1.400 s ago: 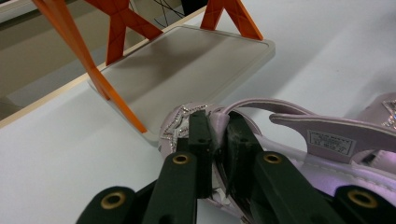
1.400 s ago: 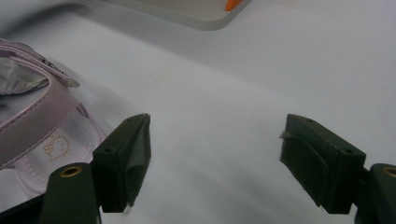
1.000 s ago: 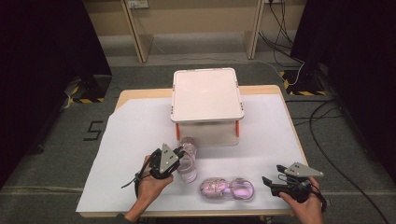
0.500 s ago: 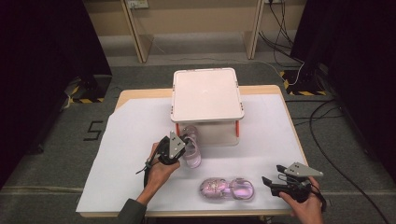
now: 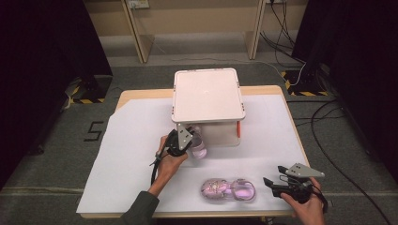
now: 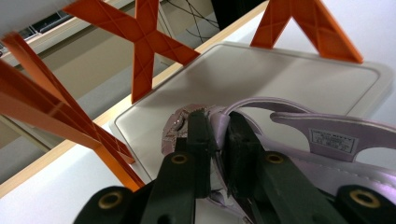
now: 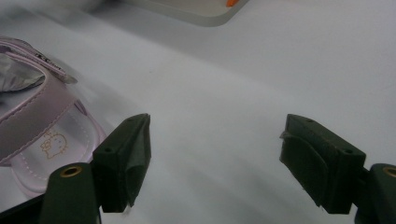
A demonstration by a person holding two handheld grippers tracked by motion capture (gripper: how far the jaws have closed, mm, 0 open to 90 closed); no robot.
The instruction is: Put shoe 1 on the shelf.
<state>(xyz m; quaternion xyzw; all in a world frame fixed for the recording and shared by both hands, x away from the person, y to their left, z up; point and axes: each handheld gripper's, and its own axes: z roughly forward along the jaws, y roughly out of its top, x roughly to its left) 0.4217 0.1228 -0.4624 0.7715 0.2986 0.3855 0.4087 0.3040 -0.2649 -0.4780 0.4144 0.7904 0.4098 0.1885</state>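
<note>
a: jaws first. the left gripper [image 5: 184, 140] has its jaws clamped tight on the strap of a small lilac child's sandal [image 6: 299, 140]. in the left gripper view the two black pads pinch the strap between them, just right of centre at the bottom of the frame.

b: and the other one?

a: the right gripper [image 5: 281, 183] sits at the lower right of the high view with its jaws standing wide and nothing between them. in the right gripper view only the white paper shows in the gap.

b: where is the held sandal now?

a: at the centre of the high view, right at the front edge of the white plastic two-tier rack with orange cross-braced legs [image 5: 209, 93]. the left gripper view looks under the top tier, with the pale lower shelf [image 6: 280, 79] lying just ahead of the toe. whether the sole already rests on it, i cannot tell.

b: so how far along?

a: about halfway, i'd judge. one sandal is at the rack but not released. its partner, a second lilac sandal with a pink insole [image 5: 229, 190], lies flat on the white paper covering the bench [image 5: 126, 154], low in the frame, just left of the open right gripper.

b: what's left?

a: setting the first one down on the shelf and letting go, then fetching the second.
</note>
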